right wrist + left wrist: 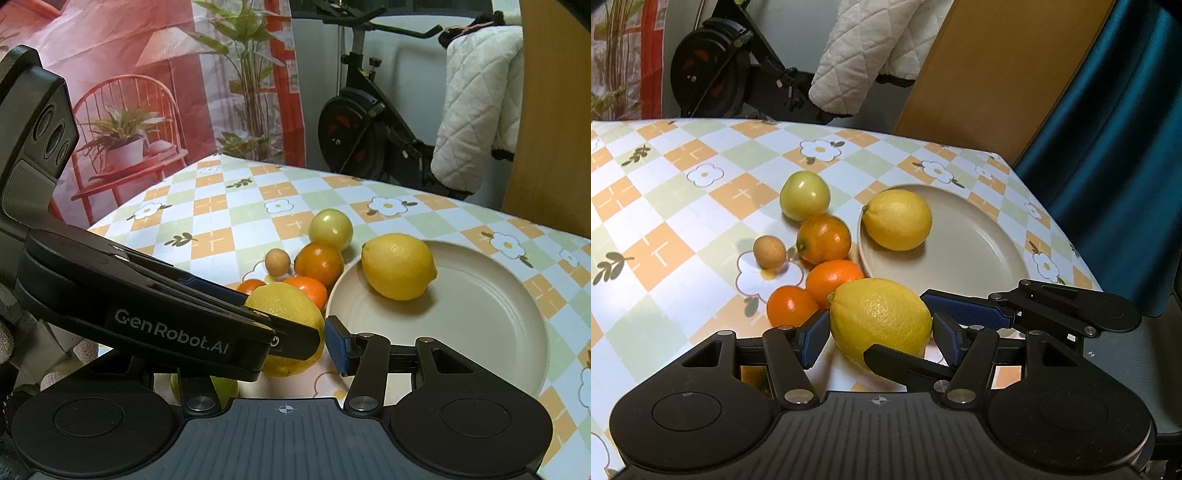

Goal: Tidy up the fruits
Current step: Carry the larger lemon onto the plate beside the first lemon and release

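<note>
A beige plate (971, 251) holds one lemon (897, 219); both also show in the right wrist view, plate (461, 314) and lemon (399, 266). A second lemon (881, 317) lies on the table just left of the plate, between my left gripper's (881, 334) open blue pads, which stand close to its sides. My right gripper (291, 350) is open beside it; its fingers (967, 308) cross my left gripper's right side. Left of the plate lie three oranges (823, 238), a green fruit (804, 195) and a small brown fruit (769, 252).
The table has a checkered flower cloth (665, 206). Its right edge (1067, 229) runs close behind the plate. A green fruit (221, 387) lies low under my right gripper. An exercise bike (362, 129) and a wooden board (990, 74) stand beyond the table.
</note>
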